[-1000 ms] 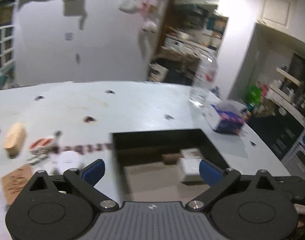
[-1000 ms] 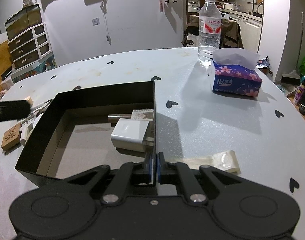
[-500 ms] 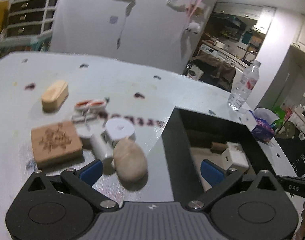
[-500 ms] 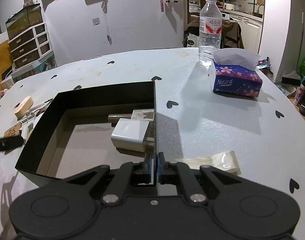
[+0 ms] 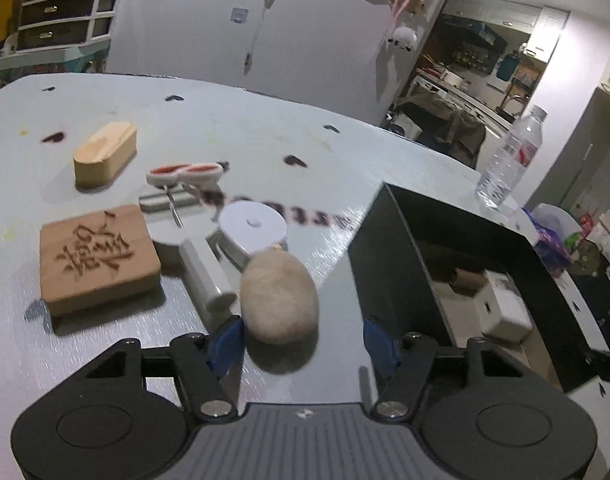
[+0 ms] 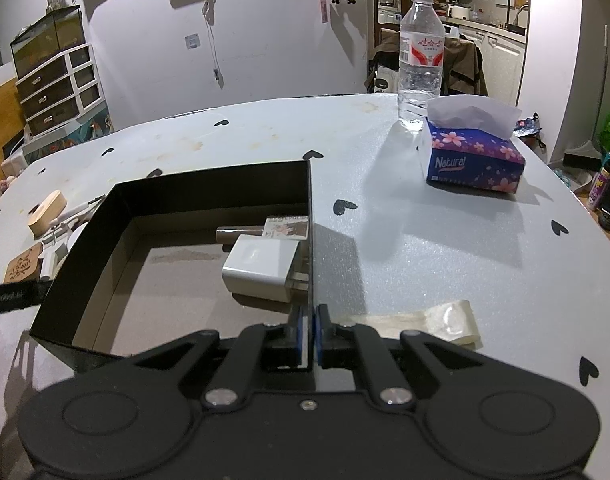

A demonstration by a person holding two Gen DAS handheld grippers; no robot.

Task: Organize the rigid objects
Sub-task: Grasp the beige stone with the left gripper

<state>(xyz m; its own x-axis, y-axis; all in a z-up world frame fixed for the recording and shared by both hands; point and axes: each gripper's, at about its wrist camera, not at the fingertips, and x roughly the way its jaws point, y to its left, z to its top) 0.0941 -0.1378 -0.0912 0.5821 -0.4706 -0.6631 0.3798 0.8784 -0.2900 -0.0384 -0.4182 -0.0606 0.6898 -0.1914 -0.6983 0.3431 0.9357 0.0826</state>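
Note:
My left gripper [image 5: 303, 340] is open, its blue pads either side of a beige oval stone [image 5: 279, 294] on the table, just left of the black box [image 5: 389, 264]. Beside the stone lie a white cylinder [image 5: 207, 272], a white round case [image 5: 252, 226], a carved wooden block [image 5: 97, 258], a wooden oval block [image 5: 105, 154] and a red-and-white clip [image 5: 185, 172]. My right gripper [image 6: 309, 330] is shut on the box's right wall [image 6: 311, 240]. Inside the box lie a white charger [image 6: 261, 266] and a brown tube [image 6: 241, 234].
A water bottle [image 6: 421, 60] and a tissue box [image 6: 475, 160] stand at the far right of the table. A strip of clear tape [image 6: 433, 320] lies beside my right gripper. The left gripper's body shows at the left edge [image 6: 13, 296].
My left gripper swung left from over the box to the loose items and came down close around the stone. My right gripper has stayed clamped on the box wall.

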